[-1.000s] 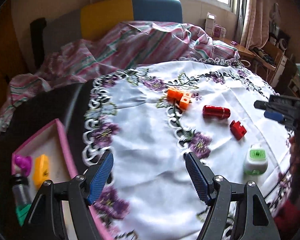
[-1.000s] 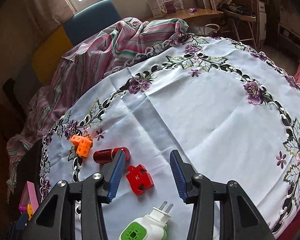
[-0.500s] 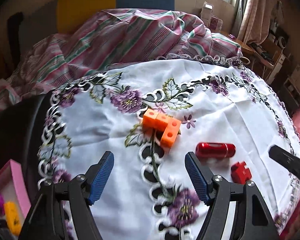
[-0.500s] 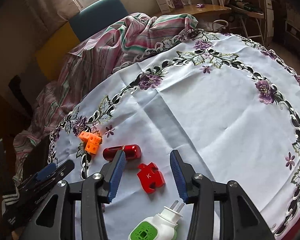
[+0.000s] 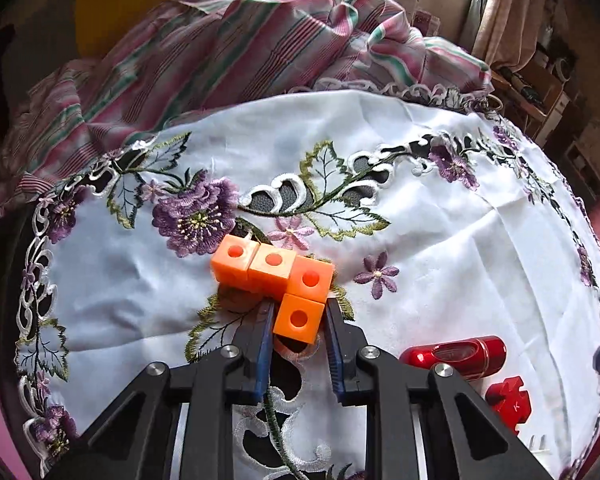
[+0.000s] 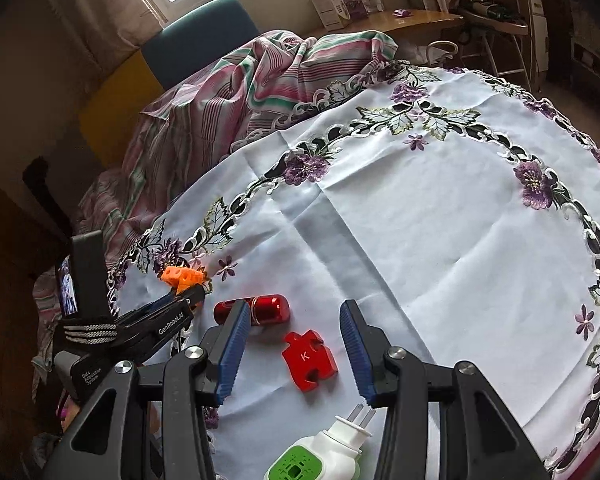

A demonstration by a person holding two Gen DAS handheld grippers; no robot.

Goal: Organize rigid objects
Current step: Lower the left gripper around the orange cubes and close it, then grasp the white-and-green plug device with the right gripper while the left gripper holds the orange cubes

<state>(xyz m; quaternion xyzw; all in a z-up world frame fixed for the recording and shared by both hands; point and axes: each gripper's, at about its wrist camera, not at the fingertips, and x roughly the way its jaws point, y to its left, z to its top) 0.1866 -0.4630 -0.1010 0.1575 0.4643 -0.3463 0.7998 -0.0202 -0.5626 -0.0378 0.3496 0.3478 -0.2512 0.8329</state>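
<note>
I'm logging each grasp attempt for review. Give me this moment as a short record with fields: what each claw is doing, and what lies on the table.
left claw: closed on the near cube of the orange block piece, which rests on the tablecloth
right claw: open, empty, above the red puzzle piece
red cylinder: lying on its side, beside the puzzle piece
plug-in device: white and green, prongs pointing away from the camera, near table edge
striped cloth: heaped beyond the table
</note>
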